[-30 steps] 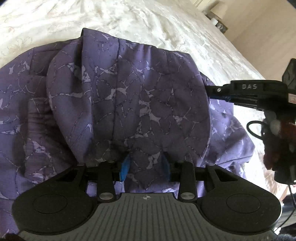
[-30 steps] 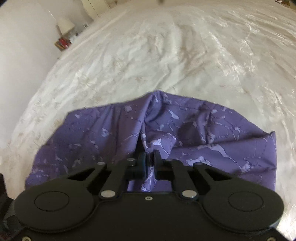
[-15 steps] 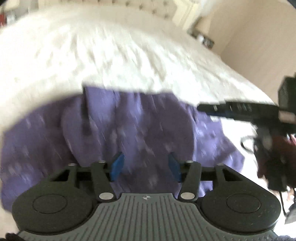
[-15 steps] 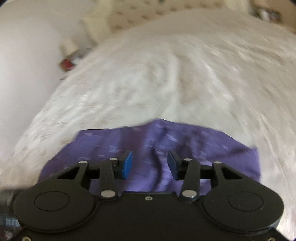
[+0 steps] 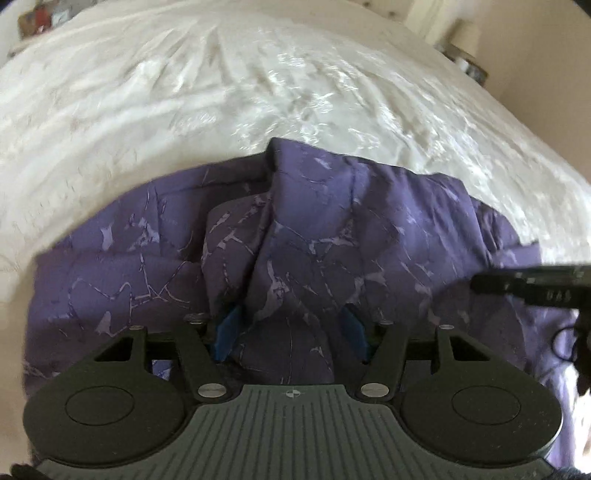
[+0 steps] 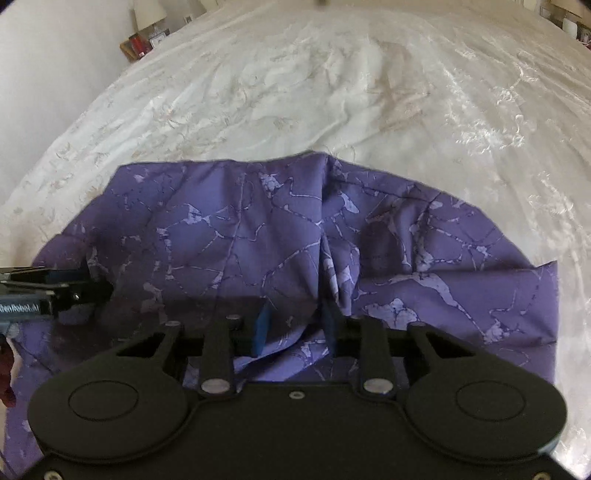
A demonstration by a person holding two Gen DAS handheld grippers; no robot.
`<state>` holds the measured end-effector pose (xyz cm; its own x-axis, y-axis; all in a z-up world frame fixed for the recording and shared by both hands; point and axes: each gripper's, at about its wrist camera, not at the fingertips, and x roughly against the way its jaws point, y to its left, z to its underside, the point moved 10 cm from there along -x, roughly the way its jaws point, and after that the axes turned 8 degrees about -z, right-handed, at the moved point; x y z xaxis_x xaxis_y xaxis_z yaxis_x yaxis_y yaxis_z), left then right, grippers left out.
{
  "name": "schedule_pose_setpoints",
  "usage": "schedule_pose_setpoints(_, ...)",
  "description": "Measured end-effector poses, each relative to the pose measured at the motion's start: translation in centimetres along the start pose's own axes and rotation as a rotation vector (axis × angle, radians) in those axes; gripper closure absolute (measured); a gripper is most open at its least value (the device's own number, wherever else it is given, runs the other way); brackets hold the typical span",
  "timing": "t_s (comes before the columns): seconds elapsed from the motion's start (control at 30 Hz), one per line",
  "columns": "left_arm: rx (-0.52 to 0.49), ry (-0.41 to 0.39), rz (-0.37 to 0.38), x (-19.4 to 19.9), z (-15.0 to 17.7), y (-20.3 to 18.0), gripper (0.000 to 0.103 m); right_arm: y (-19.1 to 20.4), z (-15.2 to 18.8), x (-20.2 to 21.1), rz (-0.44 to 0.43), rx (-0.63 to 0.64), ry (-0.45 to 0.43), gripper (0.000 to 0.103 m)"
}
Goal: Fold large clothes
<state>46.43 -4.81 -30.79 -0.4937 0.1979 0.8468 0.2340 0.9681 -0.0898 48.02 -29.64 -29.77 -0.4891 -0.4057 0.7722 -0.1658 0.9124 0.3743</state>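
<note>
A purple garment with a pale crackle print (image 5: pixel 332 236) lies bunched on a white bed, its near part folded over in ridges. My left gripper (image 5: pixel 291 332) hovers low over it. Its jaws are opening, and a raised fold of the cloth runs between the blue pads (image 5: pixel 227 330) without being pinched. In the right wrist view the same garment (image 6: pixel 229 236) fills the lower half. My right gripper (image 6: pixel 295 326) is closing on a crease of cloth that stands between its pads (image 6: pixel 261 328); a gap still shows. Each gripper shows at the edge of the other's view.
The white embroidered bedspread (image 5: pixel 240 96) stretches far beyond the garment (image 6: pixel 351 92). A bedside table with a lamp and small items (image 6: pixel 146 33) stands at the far left corner, and another lamp (image 5: pixel 461 44) at the far right. A wall (image 6: pixel 44 92) runs along the left.
The right gripper, shut on a pinch of cloth a second ago, let go, opened wide and has narrowed again. The left jaws widened around their fold. Both cameras tilted up, showing more bed.
</note>
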Motion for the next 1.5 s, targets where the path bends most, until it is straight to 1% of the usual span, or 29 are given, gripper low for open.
schedule_pose_setpoints(0.03,-0.009,-0.010,-0.002,0.7,0.0,-0.2,0.045,0.5,-0.2,0.7,-0.005,0.010,-0.015,0.056)
schedule_pose_setpoints(0.1,-0.028,-0.051,-0.005,2.7,-0.1,-1.0,0.045,1.7,-0.4,2.2,-0.018,0.046,-0.050,0.055)
schedule_pose_setpoints(0.13,-0.045,-0.071,-0.002,3.7,0.2,-1.5,0.045,2.5,-0.4,3.0,-0.029,0.063,-0.064,0.054)
schedule_pose_setpoints(0.2,-0.079,-0.082,0.004,4.5,1.4,-2.6,0.044,4.4,0.4,3.7,-0.050,0.098,-0.074,0.051)
schedule_pose_setpoints(0.23,-0.099,-0.071,0.010,4.7,2.4,-3.1,0.043,5.2,1.3,3.9,-0.051,0.121,-0.061,0.050)
schedule_pose_setpoints(0.3,-0.129,-0.020,0.006,4.0,4.4,-3.8,0.038,6.1,3.4,3.1,-0.038,0.157,0.001,0.050)
schedule_pose_setpoints(0.33,-0.141,0.023,-0.008,3.2,5.9,-3.8,0.036,6.0,4.7,2.4,-0.015,0.163,0.047,0.050)
schedule_pose_setpoints(0.37,-0.142,0.048,-0.015,2.5,6.8,-3.7,0.035,5.6,6.1,1.6,0.016,0.160,0.094,0.048)
schedule_pose_setpoints(0.4,-0.140,0.043,-0.014,2.1,7.4,-3.6,0.034,5.2,7.1,0.9,0.033,0.150,0.116,0.048)
schedule_pose_setpoints(0.43,-0.151,0.027,-0.017,1.8,7.7,-3.7,0.032,5.1,7.5,0.6,0.042,0.148,0.106,0.048)
schedule_pose_setpoints(0.5,-0.176,0.016,-0.021,1.4,7.6,-4.1,0.025,5.0,7.6,0.1,0.063,0.159,0.087,0.046)
schedule_pose_setpoints(0.57,-0.160,0.022,-0.008,0.9,7.4,-4.4,0.012,5.0,7.4,-0.2,0.081,0.154,0.078,0.043)
schedule_pose_setpoints(0.6,-0.155,0.025,0.002,0.7,7.5,-4.5,0.008,5.1,7.4,-0.2,0.088,0.151,0.075,0.041)
schedule_pose_setpoints(0.67,-0.173,0.028,0.000,0.4,7.4,-5.1,0.000,5.1,7.3,-0.4,0.108,0.152,0.068,0.034)
schedule_pose_setpoints(0.7,-0.181,0.026,-0.005,0.3,7.4,-5.3,0.000,5.0,7.2,-0.5,0.123,0.157,0.064,0.031)
schedule_pose_setpoints(0.77,-0.195,0.016,-0.027,0.5,7.7,-5.9,0.000,4.7,7.2,-0.5,0.157,0.149,0.047,0.014)
schedule_pose_setpoints(0.83,-0.200,0.015,-0.036,0.8,8.1,-5.9,0.000,4.6,7.5,0.0,0.189,0.129,0.033,0.006)
schedule_pose_setpoints(0.93,-0.216,0.024,-0.039,0.6,8.2,-6.3,0.000,4.4,7.6,-0.1,0.218,0.121,0.019,0.001)
schedule_pose_setpoints(1.03,-0.257,0.023,-0.022,0.4,8.4,-6.9,0.000,4.4,7.7,-0.1,0.231,0.125,0.043,0.001)
schedule_pose_setpoints(1.1,-0.271,0.021,0.003,0.4,8.3,-7.1,0.000,4.3,7.4,-0.3,0.220,0.120,0.068,0.000)
schedule_pose_setpoints(1.2,-0.259,0.005,0.056,1.1,8.0,-6.6,0.002,4.2,7.2,0.1,0.198,0.113,0.068,0.001)
schedule_pose_setpoints(1.27,-0.249,-0.013,0.067,2.2,7.9,-6.2,0.005,4.2,7.1,1.3,0.223,0.106,0.036,0.002)
schedule_pose_setpoints(1.37,-0.225,-0.058,0.078,4.9,8.1,-5.5,0.005,4.4,7.7,4.1,0.261,0.077,-0.051,0.002)
schedule_pose_setpoints(1.43,-0.199,-0.078,0.086,6.6,8.9,-4.7,0.005,4.5,8.7,5.9,0.272,0.046,-0.086,0.002)
schedule_pose_setpoints(1.5,-0.177,-0.075,0.082,7.9,10.0,-3.9,0.005,4.4,10.2,7.4,0.274,0.004,-0.098,0.001)
